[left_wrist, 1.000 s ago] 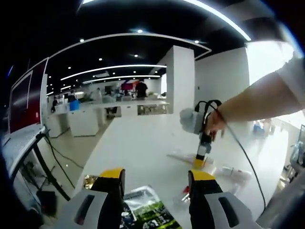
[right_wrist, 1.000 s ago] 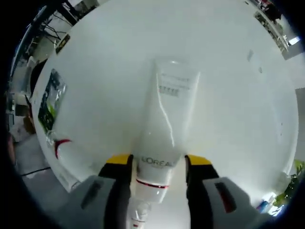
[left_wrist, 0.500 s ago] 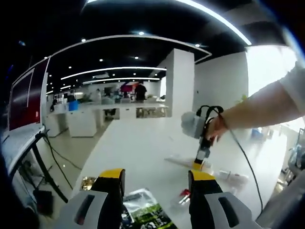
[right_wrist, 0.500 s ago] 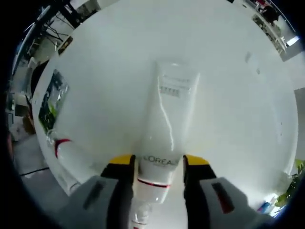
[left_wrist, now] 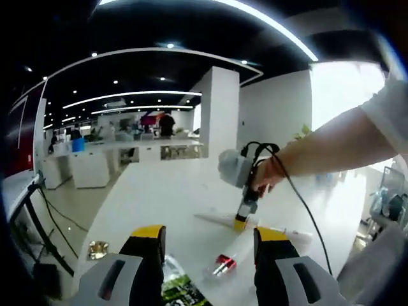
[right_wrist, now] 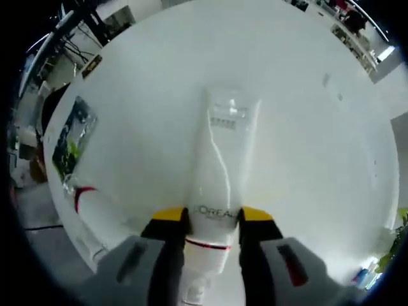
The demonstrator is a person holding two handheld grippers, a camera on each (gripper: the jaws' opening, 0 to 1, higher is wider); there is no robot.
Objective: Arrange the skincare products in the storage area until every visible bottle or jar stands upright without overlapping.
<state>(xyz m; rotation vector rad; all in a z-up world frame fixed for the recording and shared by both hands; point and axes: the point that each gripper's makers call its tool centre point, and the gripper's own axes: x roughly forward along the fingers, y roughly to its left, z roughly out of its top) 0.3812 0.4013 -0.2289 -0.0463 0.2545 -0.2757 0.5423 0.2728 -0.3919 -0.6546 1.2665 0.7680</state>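
Right claw is clamped on the lying L'Oréal tube; left claw is held wide; uprighting is judged barely begun.

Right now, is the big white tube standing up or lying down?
Lying down. The white tube stretches flat along the table, and the right gripper has its yellow tips on both sides of it.

The white tube has its cap end hidden down between the fingers. Small print near its far crimp is too blurry to read, tbh.
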